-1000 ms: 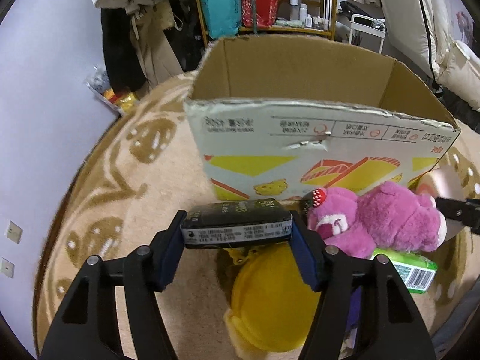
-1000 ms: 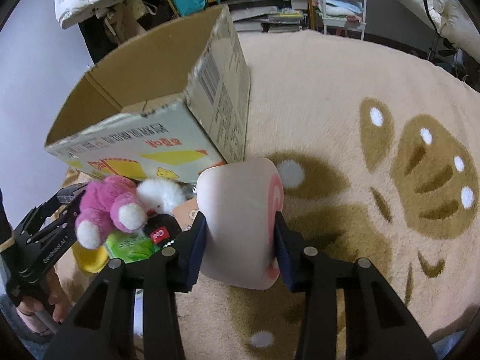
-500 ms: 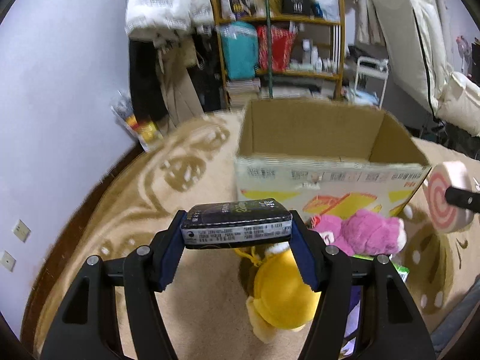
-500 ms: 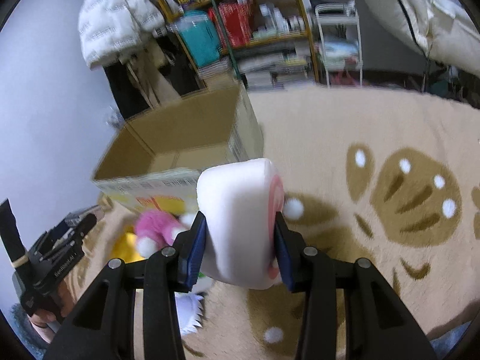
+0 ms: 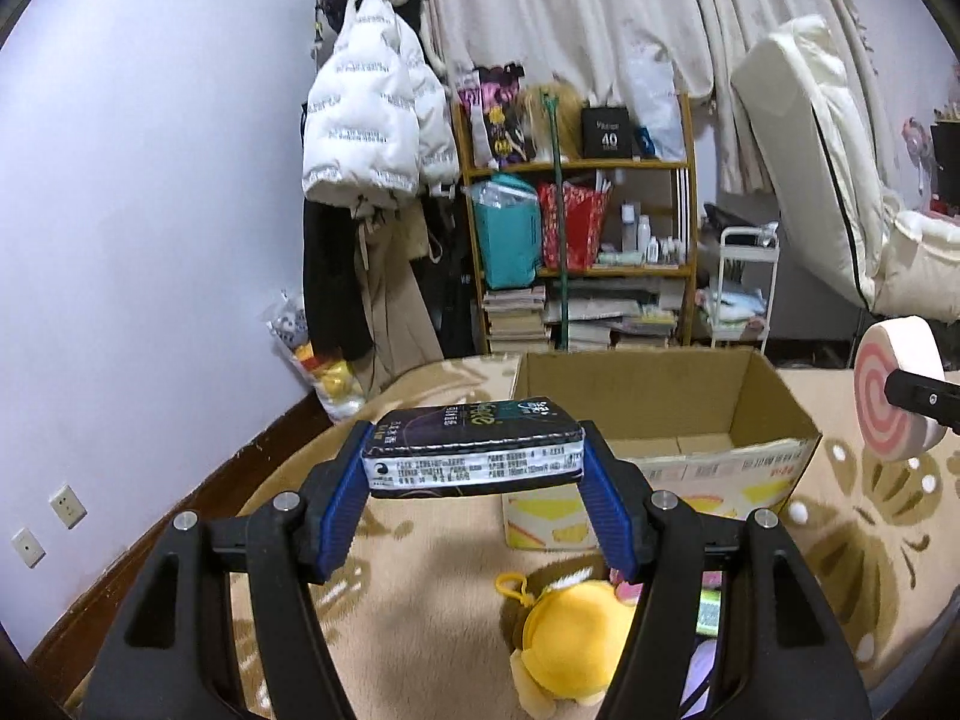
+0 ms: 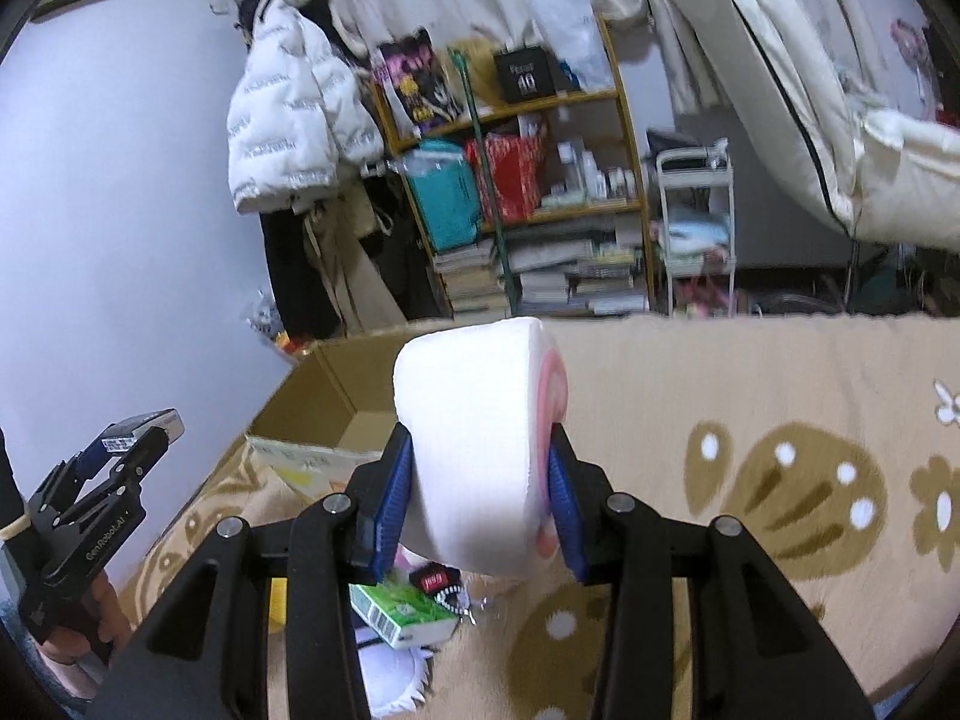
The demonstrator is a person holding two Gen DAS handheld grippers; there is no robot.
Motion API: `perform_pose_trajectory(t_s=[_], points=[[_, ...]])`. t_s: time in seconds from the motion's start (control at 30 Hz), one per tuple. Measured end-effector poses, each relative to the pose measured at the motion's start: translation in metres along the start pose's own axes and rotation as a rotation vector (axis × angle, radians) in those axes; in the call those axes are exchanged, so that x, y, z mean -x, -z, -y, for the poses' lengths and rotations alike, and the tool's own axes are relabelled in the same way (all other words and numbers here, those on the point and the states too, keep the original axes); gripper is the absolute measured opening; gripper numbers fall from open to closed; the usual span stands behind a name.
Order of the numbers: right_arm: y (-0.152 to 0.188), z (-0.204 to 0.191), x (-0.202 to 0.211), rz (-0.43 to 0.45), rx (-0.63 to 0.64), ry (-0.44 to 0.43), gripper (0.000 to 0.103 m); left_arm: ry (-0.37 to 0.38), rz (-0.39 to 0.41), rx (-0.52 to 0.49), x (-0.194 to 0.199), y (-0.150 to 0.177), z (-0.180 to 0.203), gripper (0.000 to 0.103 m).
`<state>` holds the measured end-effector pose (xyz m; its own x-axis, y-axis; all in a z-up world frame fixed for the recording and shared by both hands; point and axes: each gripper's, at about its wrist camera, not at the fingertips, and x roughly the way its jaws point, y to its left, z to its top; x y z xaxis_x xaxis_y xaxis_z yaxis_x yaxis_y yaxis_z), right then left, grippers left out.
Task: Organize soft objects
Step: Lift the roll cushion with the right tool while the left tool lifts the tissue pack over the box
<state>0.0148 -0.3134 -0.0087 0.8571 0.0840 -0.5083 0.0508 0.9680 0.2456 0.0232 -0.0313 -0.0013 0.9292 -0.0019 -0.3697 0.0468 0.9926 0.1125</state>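
Note:
My left gripper (image 5: 474, 468) is shut on a dark tissue pack (image 5: 474, 450), held high above the rug, left of the open cardboard box (image 5: 660, 420). My right gripper (image 6: 480, 498) is shut on a pink swirl-roll plush (image 6: 480, 450), raised to the right of the box (image 6: 318, 402); the plush also shows in the left wrist view (image 5: 894, 387). A yellow plush (image 5: 570, 642) lies on the rug below my left gripper. A green tissue pack (image 6: 402, 612) and a small black-and-red item (image 6: 438, 582) lie under the right gripper.
A patterned beige rug (image 6: 780, 420) covers the floor. A cluttered wooden shelf (image 5: 576, 240) and a hanging white jacket (image 5: 372, 120) stand behind the box. A white cart (image 5: 744, 288) and pale bedding (image 5: 840, 180) are at the right. A wall (image 5: 150, 240) is at the left.
Both grippers have lifted well up from the rug with their objects. The box and plush toys now sit lower and farther away, and the pink bear is out of view.

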Motion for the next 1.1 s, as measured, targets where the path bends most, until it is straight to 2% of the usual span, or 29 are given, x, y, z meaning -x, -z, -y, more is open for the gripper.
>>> perform_pose_trajectory(t_s=[0.2, 0.47, 0.77, 1.1], points=[[-0.010, -0.010, 0.002, 0.085, 0.045, -0.009, 0.045, 0.009, 0.034, -0.014, 0.004, -0.008, 0.003, 0.064], [-0.020, -0.025, -0.008, 0.143, 0.130, -0.011, 0.045, 0.016, 0.058, -0.015, -0.011, -0.022, 0.011, 0.064], [-0.031, -0.027, -0.036, 0.132, 0.120, -0.037, 0.045, 0.020, 0.050, -0.068, -0.041, -0.034, 0.024, 0.065], [-0.035, -0.022, -0.068, 0.104, 0.090, -0.042, 0.045, 0.047, -0.018, -0.048, -0.079, -0.036, 0.024, 0.065]])
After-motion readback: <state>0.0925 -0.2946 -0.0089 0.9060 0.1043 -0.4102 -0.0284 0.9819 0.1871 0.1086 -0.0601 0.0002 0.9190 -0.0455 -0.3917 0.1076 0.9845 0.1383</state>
